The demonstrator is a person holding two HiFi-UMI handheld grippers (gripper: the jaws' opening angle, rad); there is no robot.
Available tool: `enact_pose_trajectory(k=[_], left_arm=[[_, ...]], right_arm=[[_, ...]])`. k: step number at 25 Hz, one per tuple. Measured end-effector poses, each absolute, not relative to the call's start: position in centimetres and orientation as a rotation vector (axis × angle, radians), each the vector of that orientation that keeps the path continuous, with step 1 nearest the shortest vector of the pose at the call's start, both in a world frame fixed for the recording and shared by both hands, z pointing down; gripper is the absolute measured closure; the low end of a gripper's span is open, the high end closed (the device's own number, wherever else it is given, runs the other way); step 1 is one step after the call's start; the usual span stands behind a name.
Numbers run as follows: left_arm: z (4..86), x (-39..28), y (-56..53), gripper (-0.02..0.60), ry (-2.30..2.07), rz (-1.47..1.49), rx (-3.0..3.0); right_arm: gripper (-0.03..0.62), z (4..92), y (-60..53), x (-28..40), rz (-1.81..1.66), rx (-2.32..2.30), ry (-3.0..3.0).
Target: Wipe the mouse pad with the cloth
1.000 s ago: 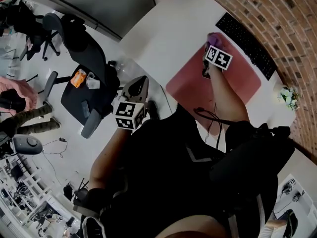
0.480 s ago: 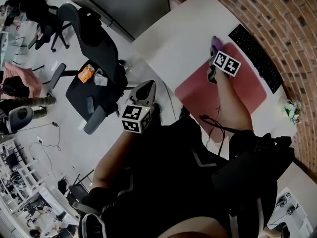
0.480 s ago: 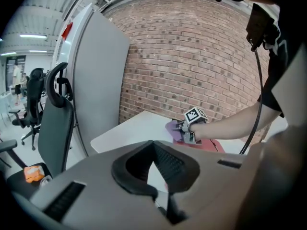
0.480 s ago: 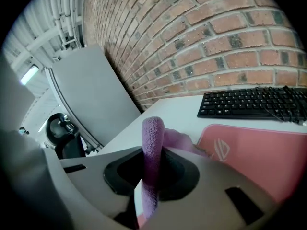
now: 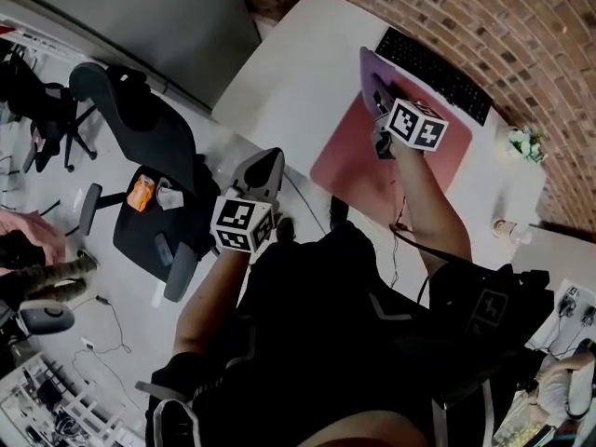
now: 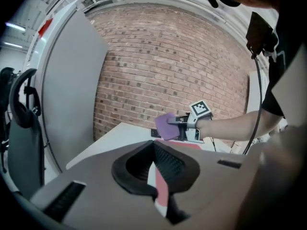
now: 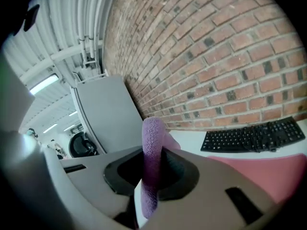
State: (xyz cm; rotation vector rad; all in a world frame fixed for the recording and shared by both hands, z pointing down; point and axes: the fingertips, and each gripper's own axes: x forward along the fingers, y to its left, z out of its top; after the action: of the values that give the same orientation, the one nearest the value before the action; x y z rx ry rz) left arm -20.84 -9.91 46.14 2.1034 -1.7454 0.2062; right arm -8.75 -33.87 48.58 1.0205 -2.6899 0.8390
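Observation:
A pink mouse pad (image 5: 358,170) lies on the white desk (image 5: 289,73) in front of the keyboard. My right gripper (image 5: 376,101) hovers over the pad's far left part, shut on a purple cloth (image 5: 369,73). The cloth (image 7: 151,152) stands up folded between those jaws, with the pad (image 7: 276,169) lower right. From the left gripper view the cloth (image 6: 166,126) hangs clear above the pad (image 6: 192,146). My left gripper (image 5: 268,159) is held off the desk's near edge, over the floor. Its jaws (image 6: 156,176) stand together with nothing between them.
A black keyboard (image 5: 433,63) lies behind the pad along the brick wall. A small plant (image 5: 526,142) and a cup (image 5: 507,229) stand at the desk's right end. A black office chair (image 5: 140,128) is on the floor left of my left gripper.
My right gripper has risen from the pad's far edge with the cloth, which now shows larger and clear of the surface. The left gripper has stayed beside the desk edge.

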Motion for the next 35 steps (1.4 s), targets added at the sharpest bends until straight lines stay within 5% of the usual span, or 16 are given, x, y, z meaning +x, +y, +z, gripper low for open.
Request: enact_pose_trajectory(k=[18, 35], left_arm=[[37.0, -16.1, -7.5, 0.577, -1.344, 0.017, 2.554], [32.9, -5.9, -3.5, 0.577, -1.361, 0.123, 2.673]], right_arm=[[0.534, 34.6, -10.0, 6.1, 0.349, 1.590, -2.613], [0.536, 32.1, -2.8, 13.3, 0.232, 1.626, -2.625]])
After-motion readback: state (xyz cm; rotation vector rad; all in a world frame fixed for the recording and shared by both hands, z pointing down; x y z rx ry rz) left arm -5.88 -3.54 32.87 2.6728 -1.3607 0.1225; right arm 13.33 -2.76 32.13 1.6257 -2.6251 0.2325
